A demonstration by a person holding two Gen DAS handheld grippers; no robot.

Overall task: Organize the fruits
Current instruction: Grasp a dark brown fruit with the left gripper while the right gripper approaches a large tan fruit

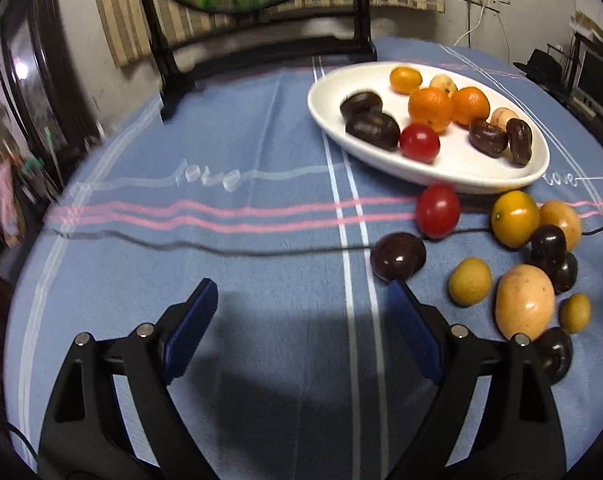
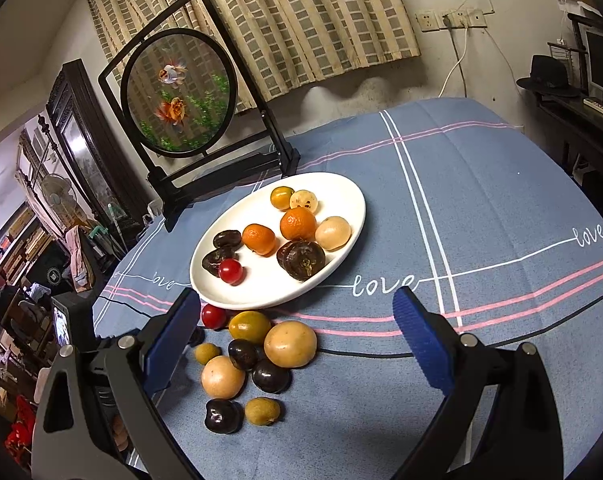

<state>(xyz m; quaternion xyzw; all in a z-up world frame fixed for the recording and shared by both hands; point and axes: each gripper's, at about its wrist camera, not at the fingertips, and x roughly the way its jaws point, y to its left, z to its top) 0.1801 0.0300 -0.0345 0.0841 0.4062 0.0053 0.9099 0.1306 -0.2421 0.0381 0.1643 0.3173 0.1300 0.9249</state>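
Observation:
A white oval plate (image 1: 467, 170) (image 2: 343, 196) holds several fruits: oranges (image 1: 429, 108) (image 2: 297, 223), dark fruits (image 1: 372, 130) (image 2: 301, 260) and a red tomato (image 1: 419, 143) (image 2: 231, 271). Loose fruits lie on the cloth in front of it: a red tomato (image 1: 438, 211) (image 2: 213, 316), a dark plum (image 1: 398, 257), yellow and tan fruits (image 1: 524, 306) (image 2: 290, 343). My left gripper (image 1: 301, 316) is open and empty, left of the loose pile. My right gripper (image 2: 297, 320) is open and empty above the pile.
A blue striped tablecloth (image 1: 221, 240) (image 2: 481, 240) covers the table. A black framed round goldfish screen (image 2: 177, 92) (image 1: 261, 40) stands behind the plate. A thin black cable (image 1: 221, 250) runs across the cloth. Shelves and clutter lie past the left edge.

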